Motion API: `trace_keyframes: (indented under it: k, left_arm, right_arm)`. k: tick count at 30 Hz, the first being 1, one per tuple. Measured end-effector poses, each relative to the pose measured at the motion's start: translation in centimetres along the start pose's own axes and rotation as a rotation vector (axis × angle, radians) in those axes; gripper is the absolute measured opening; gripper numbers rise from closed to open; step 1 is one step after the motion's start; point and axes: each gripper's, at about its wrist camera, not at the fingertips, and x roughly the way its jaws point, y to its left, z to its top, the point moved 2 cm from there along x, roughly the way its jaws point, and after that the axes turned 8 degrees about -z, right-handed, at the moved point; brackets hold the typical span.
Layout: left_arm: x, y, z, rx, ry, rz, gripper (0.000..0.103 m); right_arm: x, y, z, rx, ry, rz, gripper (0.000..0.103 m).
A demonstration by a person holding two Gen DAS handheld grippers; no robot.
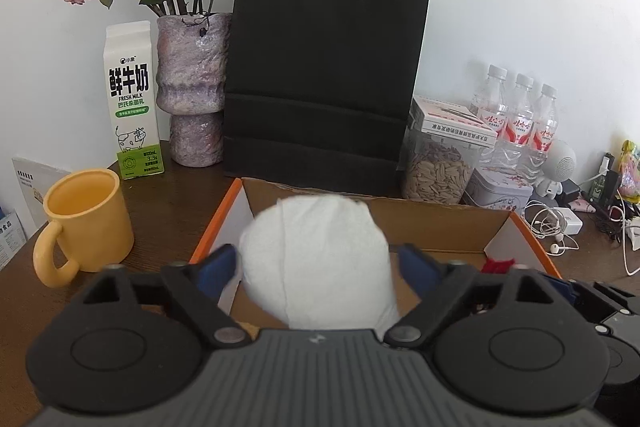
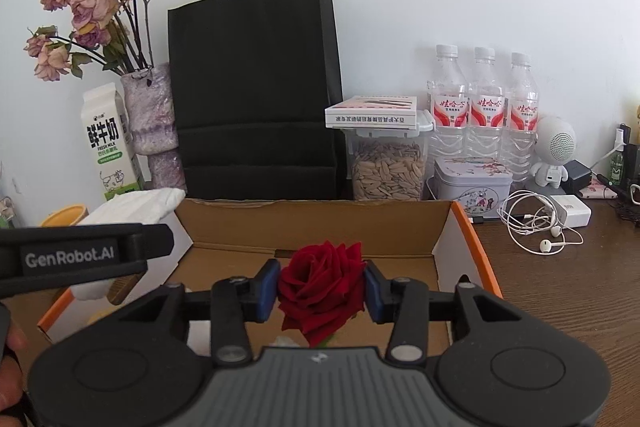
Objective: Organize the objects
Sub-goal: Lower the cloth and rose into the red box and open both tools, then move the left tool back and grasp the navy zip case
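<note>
Midway at best, judging by what lies where. Both claws over the open cardboard box (image 2: pixel 320 223) at the near middle of the worktop (image 2: pixel 560 287), each with one thing between its pads.

Left claw (image 1: pixel 316 255): spread wide, a white cloth bundle (image 1: pixel 320 227) between the blue pads, a sliver of gap visible at the right pad, so probably let go rather than gripped. Bundle at the box's left end, sticking up above the rim; impossible to tell whether resting on the floor of the box or propped against the wall.

Right claw (image 2: pixel 321 287): moderately open, a red rose (image 2: pixel 320 283) sitting between the pads, petals just beside them or barely brushing, no visible squeeze. Rose low inside the box, towards the near side; contact with the box floor hidden by the claw body.

Done, seemingly: bundle and rose brought to the box. Left to do: backing both claws out without dragging either thing along.

Outside the box, along the right edge of the worktop, loose white earphones (image 2: pixel 536 227) and a charger (image 2: pixel 570 213); at the left edge, a yellow mug (image 1: pixel 88 219). Possibly next in line, though not certain from the task wording.
</note>
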Motion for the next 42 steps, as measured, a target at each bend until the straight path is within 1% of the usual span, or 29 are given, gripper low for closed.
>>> trace_keyframes:
  k: [1, 2, 4, 8, 13, 19, 25, 28, 30, 35, 42]
  left_arm:
    - [-0.3, 0.0, 0.0, -0.003, -0.018, 0.006, 0.103]
    - [-0.4, -0.1, -0.1, 0.001, -0.019, 0.013, 0.103]
    - [-0.5, -0.2, -0.1, 0.006, -0.011, 0.009, 0.103]
    - [-0.5, -0.3, -0.3, 0.009, 0.002, 0.005, 0.103]
    - [-1.7, -0.3, -0.4, 0.008, -0.026, -0.011, 0.103]
    - [-4.9, 0.1, -0.5, 0.019, -0.082, -0.027, 0.103]
    - [-9.7, 1.0, -1.6, 0.025, -0.127, -0.046, 0.103]
    - [-12.4, 1.7, -2.7, 0.033, -0.145, -0.046, 0.103]
    - [-13.8, 2.2, -3.6, 0.040, -0.139, -0.040, 0.103]
    - [-17.1, 3.3, -6.3, 0.074, -0.099, -0.026, 0.103]
    - [-20.6, 4.7, -9.9, 0.092, -0.042, 0.002, 0.103]
  right_arm:
    - [0.0, 0.0, 0.0, 0.000, -0.002, -0.014, 0.102]
    - [-0.2, 0.0, 0.0, -0.003, -0.013, -0.025, 0.103]
    - [-0.3, 0.0, 0.0, -0.008, -0.008, -0.037, 0.103]
    - [-0.7, -0.1, 0.0, -0.001, -0.011, -0.029, 0.103]
    - [-1.9, -0.5, 0.1, 0.008, -0.031, -0.031, 0.103]
    - [-4.9, -1.0, 0.1, 0.005, -0.085, -0.013, 0.103]
    - [-9.3, -1.6, -1.0, -0.023, -0.128, -0.001, 0.103]
    - [-12.1, -2.1, -2.4, -0.025, -0.155, 0.006, 0.103]
    - [-13.8, -2.3, -3.3, -0.031, -0.160, 0.008, 0.103]
    - [-18.4, -2.9, -6.3, -0.066, -0.164, 0.006, 0.103]
    - [-22.8, -3.7, -10.6, -0.080, -0.126, 0.007, 0.103]
